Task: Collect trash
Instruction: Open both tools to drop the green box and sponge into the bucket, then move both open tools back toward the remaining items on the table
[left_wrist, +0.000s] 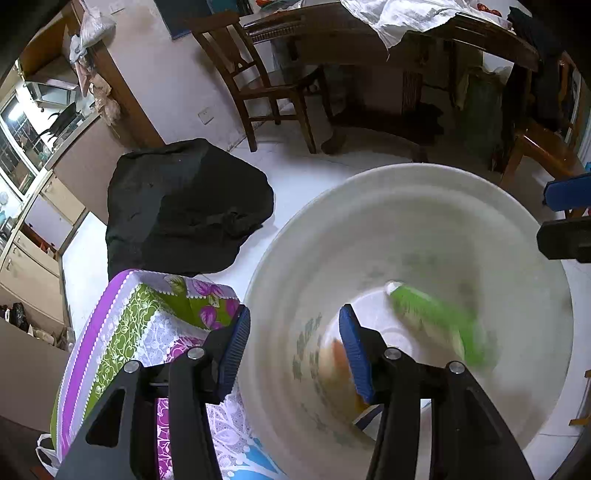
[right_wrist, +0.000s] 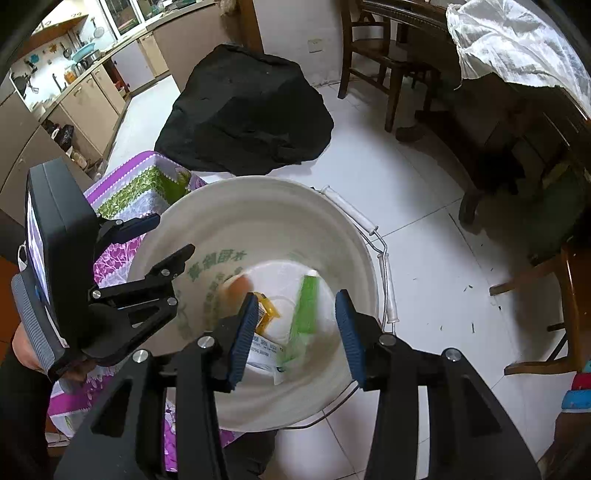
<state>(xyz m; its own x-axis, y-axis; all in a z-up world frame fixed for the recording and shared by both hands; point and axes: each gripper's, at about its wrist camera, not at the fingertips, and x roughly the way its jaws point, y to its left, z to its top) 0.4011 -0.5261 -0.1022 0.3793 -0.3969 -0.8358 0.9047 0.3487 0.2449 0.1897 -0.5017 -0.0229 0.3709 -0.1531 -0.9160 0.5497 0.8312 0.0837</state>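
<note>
A white bucket (left_wrist: 369, 181) (right_wrist: 343, 221) with green lettering stands on the tiled floor, and both grippers hang over its mouth. Inside it lie a green tube (left_wrist: 436, 325) (right_wrist: 306, 310), blurred, a yellow packet (right_wrist: 267, 312), a white packet (right_wrist: 264, 350) and a blurred orange-tan piece (left_wrist: 332, 358) (right_wrist: 238, 286). My left gripper (left_wrist: 295, 350) (right_wrist: 166, 238) is open above the bucket's left side, nothing between its blue pads. My right gripper (right_wrist: 297, 339) (left_wrist: 567, 218) is open too, its pads apart above the trash and touching none of it.
A surface under a purple and green floral cloth (left_wrist: 147, 321) (right_wrist: 147, 181) touches the bucket's left side. A black cloth-covered mound (left_wrist: 184, 206) (right_wrist: 247, 110) sits behind. Wooden chairs (left_wrist: 266, 81) (right_wrist: 373, 55) and a dark table (left_wrist: 369, 33) stand farther back. The bucket's wire handle (right_wrist: 384, 266) hangs at the right.
</note>
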